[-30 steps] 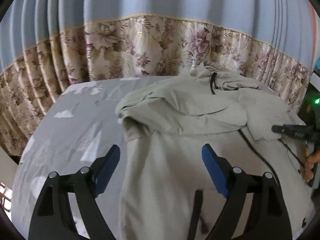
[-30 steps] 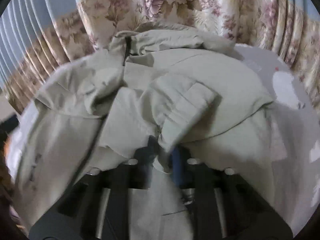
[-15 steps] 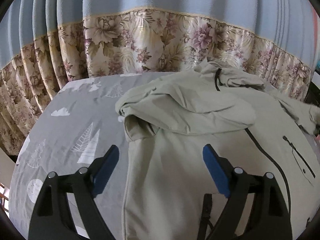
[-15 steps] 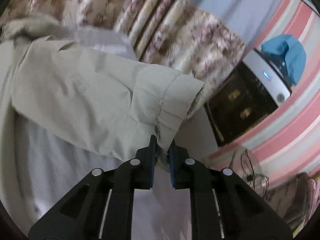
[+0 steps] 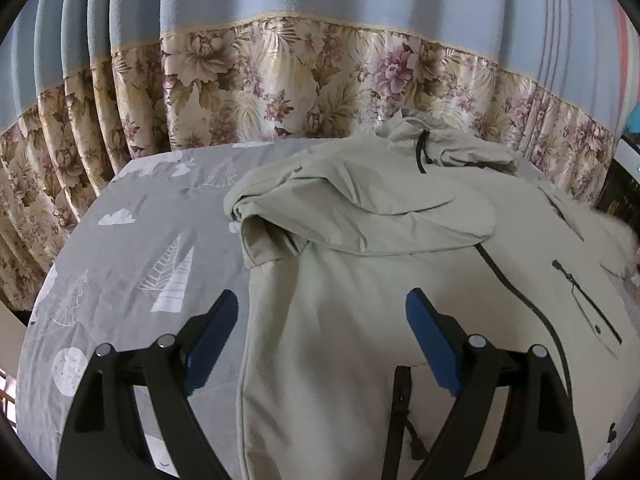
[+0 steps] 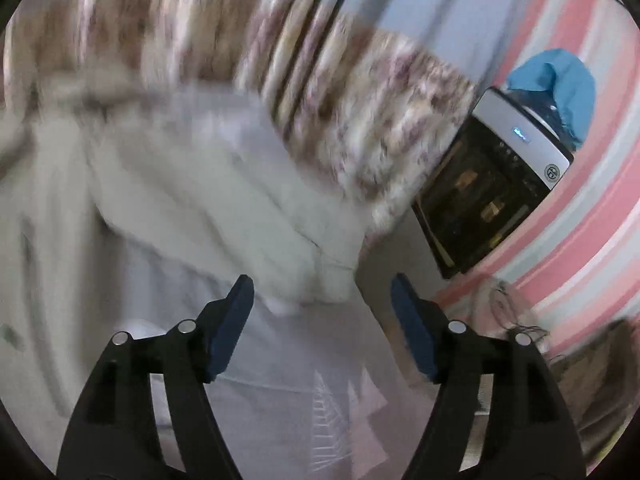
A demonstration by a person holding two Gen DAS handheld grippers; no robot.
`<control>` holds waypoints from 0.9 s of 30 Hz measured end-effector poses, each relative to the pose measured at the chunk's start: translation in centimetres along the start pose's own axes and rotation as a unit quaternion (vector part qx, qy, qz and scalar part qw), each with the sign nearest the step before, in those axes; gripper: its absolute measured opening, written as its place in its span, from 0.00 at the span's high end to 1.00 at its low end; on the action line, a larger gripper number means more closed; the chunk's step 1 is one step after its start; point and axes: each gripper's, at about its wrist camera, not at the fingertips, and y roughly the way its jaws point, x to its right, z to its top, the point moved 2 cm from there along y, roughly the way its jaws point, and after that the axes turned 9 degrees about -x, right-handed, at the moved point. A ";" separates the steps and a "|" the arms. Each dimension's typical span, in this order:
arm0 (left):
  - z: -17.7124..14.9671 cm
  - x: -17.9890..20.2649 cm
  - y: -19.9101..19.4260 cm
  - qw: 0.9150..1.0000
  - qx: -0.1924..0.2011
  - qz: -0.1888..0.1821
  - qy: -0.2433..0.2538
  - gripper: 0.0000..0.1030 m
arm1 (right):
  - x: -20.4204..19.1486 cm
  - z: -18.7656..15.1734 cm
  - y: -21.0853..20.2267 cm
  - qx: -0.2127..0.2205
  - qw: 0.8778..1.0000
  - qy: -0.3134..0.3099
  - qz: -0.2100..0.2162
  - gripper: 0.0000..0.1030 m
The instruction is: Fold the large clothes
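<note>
A pale green hooded jacket [image 5: 360, 280] lies front up on a grey patterned bed sheet [image 5: 132, 248]. Its left sleeve is folded across the chest and its hood [image 5: 444, 144] points toward the curtains. My left gripper [image 5: 322, 320] hovers open above the jacket's lower body, holding nothing. In the blurred right wrist view the jacket's right sleeve [image 6: 240, 208] lies spread out toward the bed edge, its cuff [image 6: 320, 276] just beyond my right gripper [image 6: 322, 300], which is open with nothing between its fingers.
Blue and floral curtains [image 5: 280, 80] hang behind the bed. At the right stand a dark appliance [image 6: 492, 184] with a blue cloth [image 6: 560, 84] on top and a pink striped wall [image 6: 592, 208]. Bare sheet shows left of the jacket.
My right gripper pulled the right sleeve off the chest and out to the right, then opened and let the cuff go. The left gripper stayed open and nearly still.
</note>
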 end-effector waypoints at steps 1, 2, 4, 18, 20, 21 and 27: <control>0.3 -0.1 0.0 1.000 0.001 0.001 -0.001 0.16 | -0.3 0.9 -1.5 0.019 0.999 0.013 0.023 0.31; 0.5 -0.2 0.1 1.000 0.001 0.002 -0.001 0.16 | -1.9 2.1 -3.2 0.039 0.997 0.012 0.067 0.30; 1.5 -0.2 0.3 1.000 0.004 0.003 0.003 0.15 | -5.3 3.7 -4.6 0.056 0.986 -0.005 0.159 0.30; 5.8 -3.7 3.0 0.999 0.010 0.047 -0.017 0.15 | -33.2 10.1 0.3 -0.054 0.907 -0.127 0.398 0.33; 5.9 -4.1 3.5 0.998 0.007 0.052 -0.018 0.15 | -35.0 10.2 1.6 -0.078 0.902 -0.126 0.405 0.42; 6.0 -4.3 3.7 0.998 0.006 0.052 -0.019 0.15 | -35.7 10.3 2.3 -0.092 0.902 -0.126 0.403 0.53; 7.2 -4.3 4.5 0.998 0.004 0.055 -0.012 0.15 | -33.3 11.3 0.9 -0.033 0.925 -0.160 0.344 0.90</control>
